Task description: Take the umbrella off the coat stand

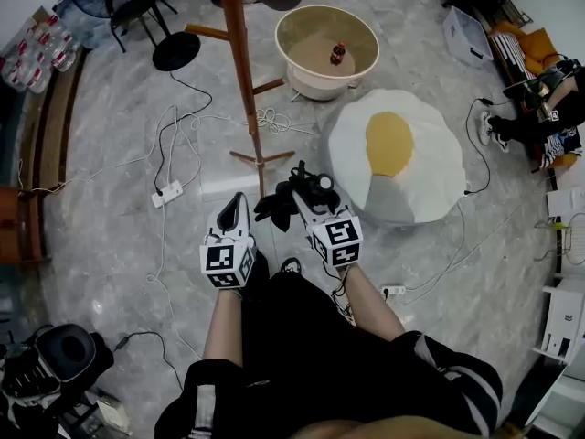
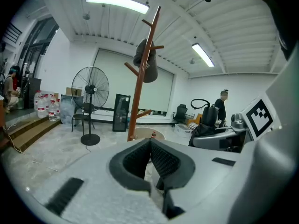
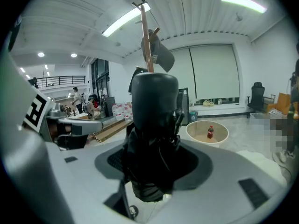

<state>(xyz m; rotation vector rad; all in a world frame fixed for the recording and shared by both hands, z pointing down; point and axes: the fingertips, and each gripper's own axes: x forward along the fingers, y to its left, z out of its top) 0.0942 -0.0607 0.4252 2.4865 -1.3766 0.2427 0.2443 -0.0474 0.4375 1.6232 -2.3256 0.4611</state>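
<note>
Found the umbrella (image 3: 153,104), black and folded, not on the stand at all but clamped between the jaws of the right gripper (image 3: 154,167), the pads pressing its bundled fabric from either side. Saw its long axis standing upright in the right gripper view, crosswise to the line the jaws pointed along, blunt end uppermost and a loose strap dangling below. In the head view, made it out as a dark bundle at mid-frame, spilling left of those jaws toward the left gripper (image 1: 236,207).

Read the left gripper as clenched on nothing, its ribbed pads meeting at the tips with only floor showing beyond them. Placed it just beside the umbrella, so the nearer of the two for any second hold, though the right already had it.

Placed the coat stand (image 1: 239,62) up-frame and a little left of both grippers, its feet near them, no peg touching the umbrella. Noted something dark grey (image 2: 145,62) hanging high on it, perhaps a hat or a bag; could not tell at that size.

Judged the removal as good as done, leaving only the carrying clear, with the strap the likeliest thing to snag on a peg.
</note>
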